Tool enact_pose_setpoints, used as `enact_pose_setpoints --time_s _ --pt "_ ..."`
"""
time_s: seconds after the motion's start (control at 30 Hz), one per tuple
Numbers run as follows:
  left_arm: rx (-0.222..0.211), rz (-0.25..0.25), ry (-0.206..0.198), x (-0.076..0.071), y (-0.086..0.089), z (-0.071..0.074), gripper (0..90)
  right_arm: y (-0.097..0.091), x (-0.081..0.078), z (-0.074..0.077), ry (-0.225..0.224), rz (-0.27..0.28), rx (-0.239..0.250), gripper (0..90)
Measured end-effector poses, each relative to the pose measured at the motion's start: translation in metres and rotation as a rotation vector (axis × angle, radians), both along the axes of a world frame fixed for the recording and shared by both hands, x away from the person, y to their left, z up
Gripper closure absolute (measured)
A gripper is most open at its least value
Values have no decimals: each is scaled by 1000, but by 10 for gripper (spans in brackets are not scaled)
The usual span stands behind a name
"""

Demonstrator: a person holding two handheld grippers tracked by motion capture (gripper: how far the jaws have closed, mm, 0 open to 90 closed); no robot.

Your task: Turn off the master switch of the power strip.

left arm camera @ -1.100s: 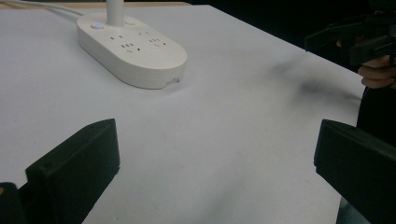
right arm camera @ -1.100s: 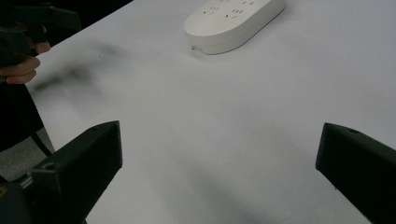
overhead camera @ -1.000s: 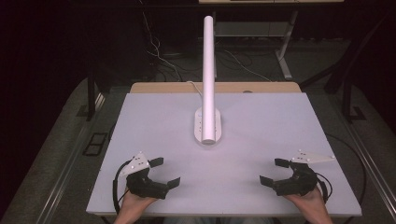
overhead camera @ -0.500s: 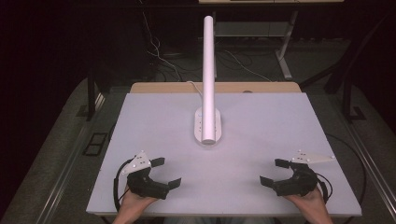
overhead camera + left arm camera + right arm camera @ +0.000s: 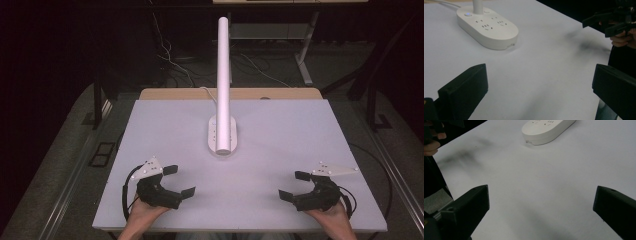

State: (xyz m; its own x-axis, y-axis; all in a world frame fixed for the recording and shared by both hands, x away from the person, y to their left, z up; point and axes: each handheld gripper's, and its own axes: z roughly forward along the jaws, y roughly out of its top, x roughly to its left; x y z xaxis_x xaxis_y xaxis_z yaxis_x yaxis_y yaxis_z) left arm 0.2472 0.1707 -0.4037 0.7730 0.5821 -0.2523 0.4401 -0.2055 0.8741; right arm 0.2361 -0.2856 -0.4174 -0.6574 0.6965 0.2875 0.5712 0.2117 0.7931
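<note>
Plainly, looking first at the wide white table, spreading across the whole middle of the high view and carrying everything else. Standing at its middle, toward the far edge, an oval white power strip with a tall white tube rising from it, upright and leaning a little toward the camera. Trailing from the strip's far end over the table's edge, a thin white cable. Showing on top of the strip, in the left gripper view, several socket openings and a small lit button. Nothing plugged into the visible openings.

Resting near the front left corner, the left gripper, jaws spread wide, pinching nothing, pointing toward the middle. Resting near the front right corner, the right gripper, jaws likewise spread wide, also holding nothing. Both well apart from the power strip, with only bare table between. Lying beyond the table, on the dark floor, some loose cables.
</note>
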Motion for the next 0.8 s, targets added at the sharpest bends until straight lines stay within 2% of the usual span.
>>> enact_pose_setpoints --time_s 0.27,0.5,0.8 --pt "13 3 0 10 1 10 0 0 0 -1 4 0 2 0" --pt "42 -1 1 20 5 21 0 0 0 -1 7 1 -2 0" --pt "50 -1 10 34 7 29 0 -2 0 -1 4 0 -4 0"
